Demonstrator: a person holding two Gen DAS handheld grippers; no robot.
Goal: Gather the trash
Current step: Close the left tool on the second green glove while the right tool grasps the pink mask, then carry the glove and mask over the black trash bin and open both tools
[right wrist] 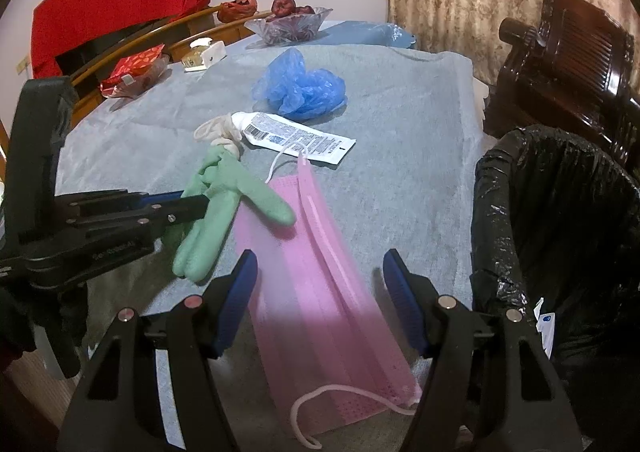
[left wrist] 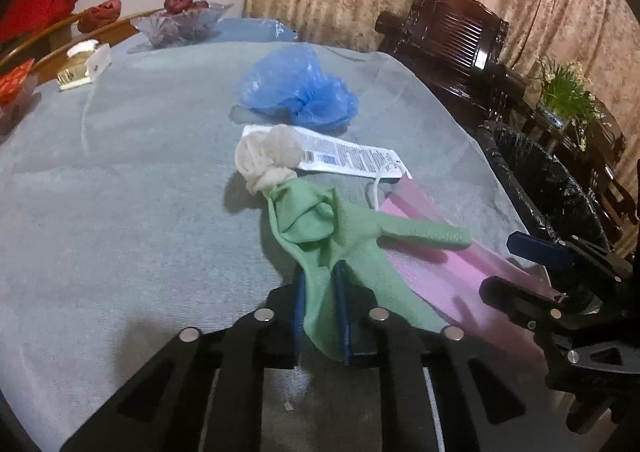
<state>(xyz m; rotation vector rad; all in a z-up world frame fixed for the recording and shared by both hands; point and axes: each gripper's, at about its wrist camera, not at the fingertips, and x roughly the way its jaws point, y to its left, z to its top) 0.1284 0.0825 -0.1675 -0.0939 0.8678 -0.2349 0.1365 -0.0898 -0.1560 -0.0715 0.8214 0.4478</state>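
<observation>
A green glove point(left wrist: 332, 240) with a cream knotted cuff point(left wrist: 268, 155) lies on the grey tablecloth. My left gripper point(left wrist: 319, 272) is shut on its finger end; the right wrist view shows the same grip point(right wrist: 200, 203) from the side. Partly under the glove lies a pink face mask point(right wrist: 320, 292), and my right gripper point(right wrist: 320, 258) stands open over it, one finger on each side, pads apart from it. Behind them lie a white squeezed tube point(right wrist: 296, 137) and a crumpled blue plastic bag point(right wrist: 300, 87). A bin with a black liner point(right wrist: 560, 232) stands at the table's right edge.
The grey cloth-covered table point(right wrist: 400, 171) carries a glass bowl of fruit point(right wrist: 288, 25), a small white-and-gold box point(right wrist: 202, 53) and red wrappers point(right wrist: 136, 71) at the back left. A dark wooden chair point(right wrist: 568, 63) stands behind the bin, with a potted plant point(left wrist: 564, 91) beyond.
</observation>
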